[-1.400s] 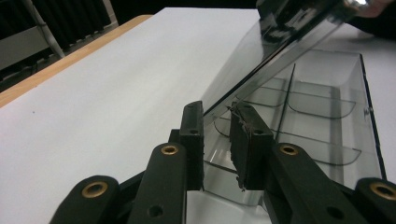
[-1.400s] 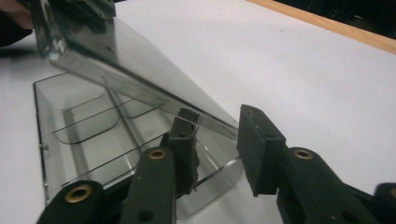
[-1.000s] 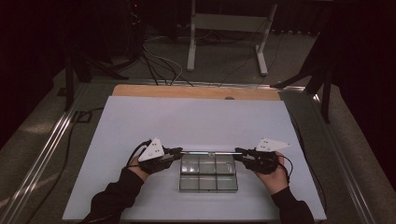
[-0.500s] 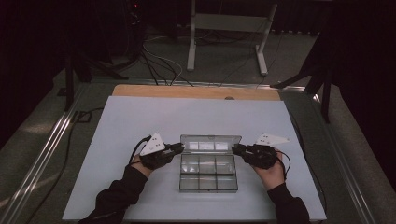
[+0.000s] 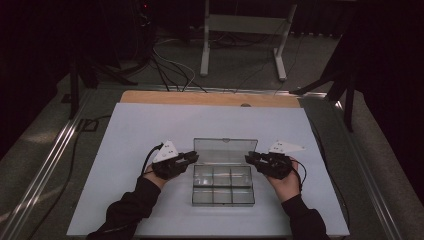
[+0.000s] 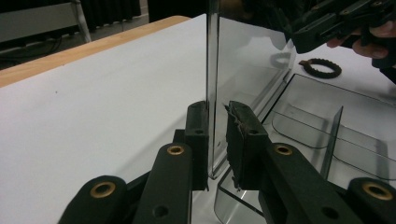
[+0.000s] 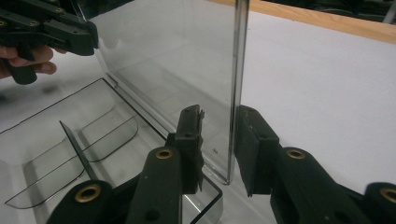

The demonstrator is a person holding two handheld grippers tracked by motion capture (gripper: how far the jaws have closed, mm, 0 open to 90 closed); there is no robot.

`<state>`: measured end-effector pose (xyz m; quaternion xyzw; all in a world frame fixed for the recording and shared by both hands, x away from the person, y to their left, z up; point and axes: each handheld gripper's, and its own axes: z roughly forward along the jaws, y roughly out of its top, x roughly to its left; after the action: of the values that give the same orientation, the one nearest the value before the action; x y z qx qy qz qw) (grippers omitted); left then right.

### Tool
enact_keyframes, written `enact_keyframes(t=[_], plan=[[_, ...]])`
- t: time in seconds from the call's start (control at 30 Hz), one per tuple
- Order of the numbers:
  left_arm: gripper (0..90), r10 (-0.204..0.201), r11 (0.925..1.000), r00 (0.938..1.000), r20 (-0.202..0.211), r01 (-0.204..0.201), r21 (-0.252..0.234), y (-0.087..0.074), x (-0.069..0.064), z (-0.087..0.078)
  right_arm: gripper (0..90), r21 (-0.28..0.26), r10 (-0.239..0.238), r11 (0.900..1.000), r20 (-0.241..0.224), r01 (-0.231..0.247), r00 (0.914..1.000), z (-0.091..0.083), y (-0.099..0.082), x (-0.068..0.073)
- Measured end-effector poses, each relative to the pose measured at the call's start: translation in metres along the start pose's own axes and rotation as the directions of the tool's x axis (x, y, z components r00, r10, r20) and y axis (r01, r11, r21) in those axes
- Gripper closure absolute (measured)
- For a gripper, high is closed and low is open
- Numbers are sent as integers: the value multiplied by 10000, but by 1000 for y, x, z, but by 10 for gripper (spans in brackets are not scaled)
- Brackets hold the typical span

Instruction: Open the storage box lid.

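A clear plastic box (image 5: 223,184) with inner compartments is seen near the front of the white table (image 5: 125,130), between the two hands. Its transparent lid (image 5: 225,151) is raised upright at the far side of the box. The left gripper (image 5: 186,159) is placed at the left edge of the lid; in the left gripper view the lid edge (image 6: 213,93) stands between the two jaws, one pad lies against it, and a narrow gap is left at the other pad. The right gripper (image 5: 254,159) is placed at the right edge, and its jaws are open around the lid edge (image 7: 237,88) without pressing it. A small dark ring (image 6: 320,68) is lying on the table beyond the box.
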<state>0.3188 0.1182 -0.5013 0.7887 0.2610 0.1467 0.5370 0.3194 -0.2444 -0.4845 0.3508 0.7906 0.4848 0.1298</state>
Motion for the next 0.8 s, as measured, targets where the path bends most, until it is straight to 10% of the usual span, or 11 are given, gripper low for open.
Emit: enact_keyframes(t=[0.8], plan=[[767,-1350,9903,9890,-598,1366,236,-1,5,16,591,261,495,9983,799,-517,9956,20,2,2]])
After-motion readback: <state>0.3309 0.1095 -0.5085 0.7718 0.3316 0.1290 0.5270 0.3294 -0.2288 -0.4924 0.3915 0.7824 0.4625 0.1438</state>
